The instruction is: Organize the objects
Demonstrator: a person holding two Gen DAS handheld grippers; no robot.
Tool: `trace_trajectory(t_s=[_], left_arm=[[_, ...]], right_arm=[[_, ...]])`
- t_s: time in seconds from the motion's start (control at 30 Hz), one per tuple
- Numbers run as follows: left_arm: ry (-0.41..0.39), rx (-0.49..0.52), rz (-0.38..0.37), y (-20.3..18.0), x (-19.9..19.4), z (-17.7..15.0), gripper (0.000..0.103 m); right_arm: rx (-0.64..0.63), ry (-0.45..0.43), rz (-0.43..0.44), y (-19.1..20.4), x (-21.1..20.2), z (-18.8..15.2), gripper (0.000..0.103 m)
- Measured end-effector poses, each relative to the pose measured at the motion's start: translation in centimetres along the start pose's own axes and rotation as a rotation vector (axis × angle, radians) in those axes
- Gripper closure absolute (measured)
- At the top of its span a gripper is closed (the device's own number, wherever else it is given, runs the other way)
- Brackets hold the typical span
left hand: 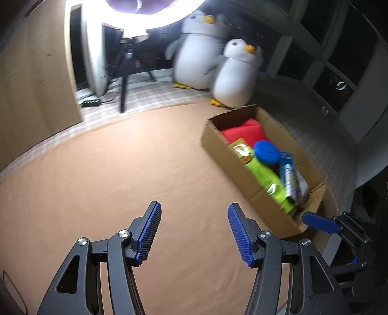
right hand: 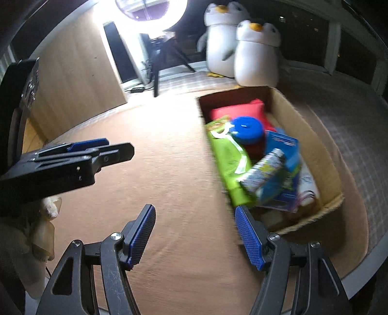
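your grippers' pads (left hand: 149, 232) are ribbed blue on black arms. the brown cardboard box (right hand: 312, 145) holds a red pouch (right hand: 242, 110), lime-green packet (right hand: 228, 162), blue-lidded jar (right hand: 247, 129); beyond the box, white penguins (left hand: 236, 75) with orange beaks.

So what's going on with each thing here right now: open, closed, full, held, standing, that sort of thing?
Left gripper: fingers open, holding nothing.
Right gripper: fingers open, holding nothing.
Cardboard box: open-topped, packed with items.
Green packet: lying along the box's left wall.
Blue-lidded jar: lid on, inside the box.
Red pouch: at the box's far end.
Tube: lying tilted on the blue carton.
Two plush penguins: standing upright beyond the box.
Ring light: switched on.
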State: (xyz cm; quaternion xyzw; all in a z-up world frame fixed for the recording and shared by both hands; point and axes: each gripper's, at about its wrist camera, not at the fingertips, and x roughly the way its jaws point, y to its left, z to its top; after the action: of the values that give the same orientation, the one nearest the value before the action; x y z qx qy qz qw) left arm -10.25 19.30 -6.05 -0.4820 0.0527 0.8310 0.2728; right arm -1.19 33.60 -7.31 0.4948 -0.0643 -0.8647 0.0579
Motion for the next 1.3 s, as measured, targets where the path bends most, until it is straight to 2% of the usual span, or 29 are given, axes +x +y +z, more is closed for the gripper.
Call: trace_trajectory(t_s=[0.3, 0.5, 0.93, 1.3], left_arm=[[-0.027, -0.073, 0.088, 5.2, -3.7, -3.9, 0.022], [-0.043, -0.136, 0.153, 8.4, -6.0, -6.5, 0.017], [-0.042, -0.266, 0.267, 13.5, -9.4, -11.9, 0.013], [-0.046, -0.318, 0.314, 14.5, -10.8, -14.1, 0.013]], right_arm=[[-0.066, 0.006, 0.042, 5.5, 1.1, 0.2, 0.038], [-0.116, 0.009, 0.058, 8.7, 1.7, 0.1, 0.038], [-0.188, -0.011, 0.017, 12.8, 1.9, -0.3, 0.031], [-0.188, -0.026, -0.003, 13.4, 1.6, -0.6, 0.03]])
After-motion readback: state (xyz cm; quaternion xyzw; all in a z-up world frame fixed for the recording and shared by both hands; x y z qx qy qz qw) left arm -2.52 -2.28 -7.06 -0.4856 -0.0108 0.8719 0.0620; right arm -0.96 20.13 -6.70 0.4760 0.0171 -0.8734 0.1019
